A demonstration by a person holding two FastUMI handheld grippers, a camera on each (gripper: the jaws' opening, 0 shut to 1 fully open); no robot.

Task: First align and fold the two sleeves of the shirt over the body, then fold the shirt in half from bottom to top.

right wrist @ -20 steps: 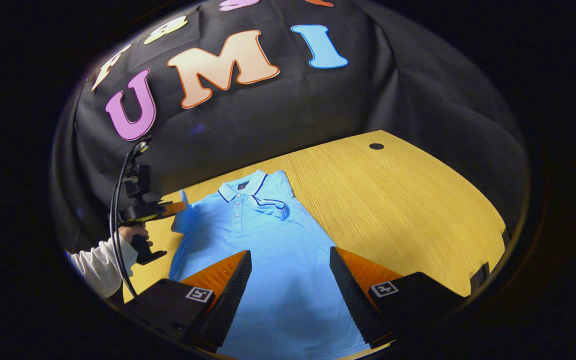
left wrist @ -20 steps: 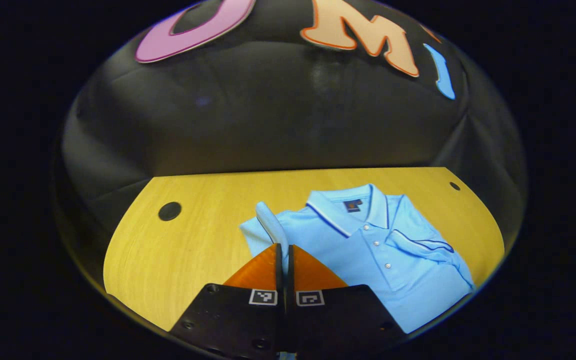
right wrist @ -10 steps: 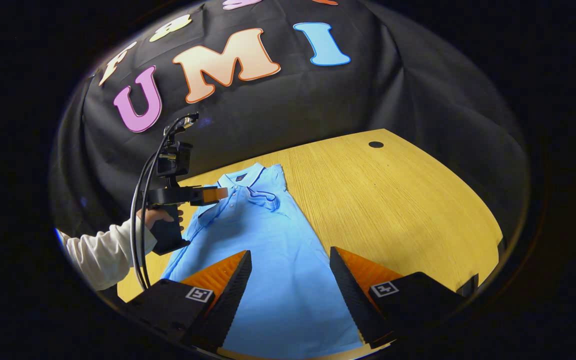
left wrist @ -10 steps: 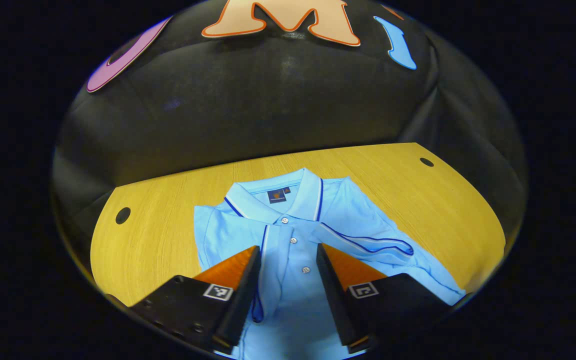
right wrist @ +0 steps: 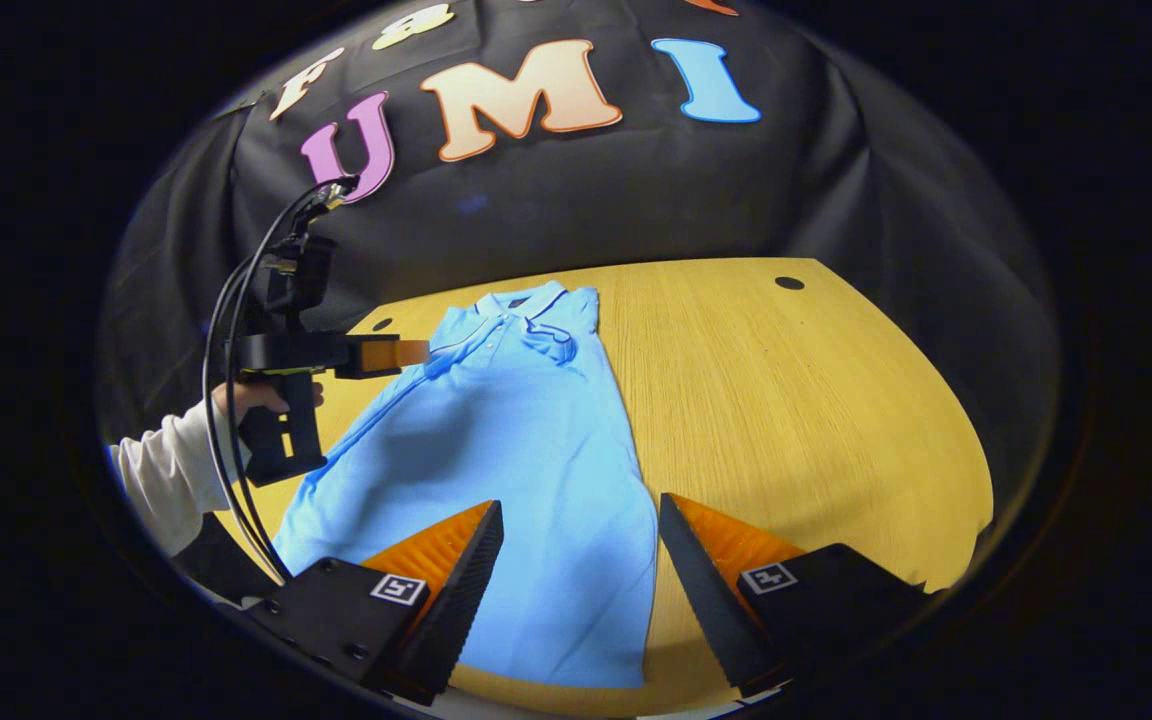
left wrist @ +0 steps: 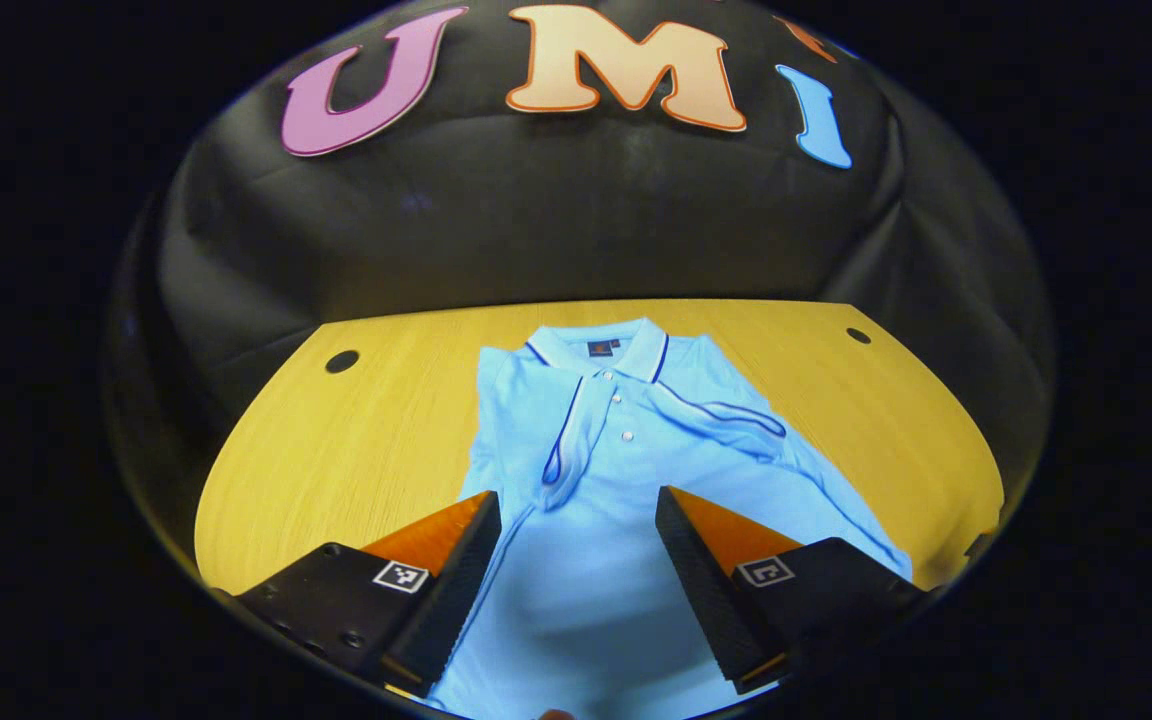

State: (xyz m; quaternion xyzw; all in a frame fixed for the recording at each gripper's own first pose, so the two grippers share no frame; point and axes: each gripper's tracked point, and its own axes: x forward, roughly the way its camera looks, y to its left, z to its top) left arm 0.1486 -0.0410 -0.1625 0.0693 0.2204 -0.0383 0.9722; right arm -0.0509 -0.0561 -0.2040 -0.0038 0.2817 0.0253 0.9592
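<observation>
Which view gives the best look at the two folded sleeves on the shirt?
The left gripper view: both sleeves lie close and distinct across the shirt chest, either side of the buttons. In the right gripper view they are small, far off and hard to separate near the collar.

A recording booth: black cloth wall (left wrist: pixel 556 230) hung behind a bare wooden table (right wrist: pixel 816 400).

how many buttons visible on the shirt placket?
3. On the shirt, top button sits just under the collar, middle button below it, bottom button lowest on the placket. More may be hidden by folds.
</observation>
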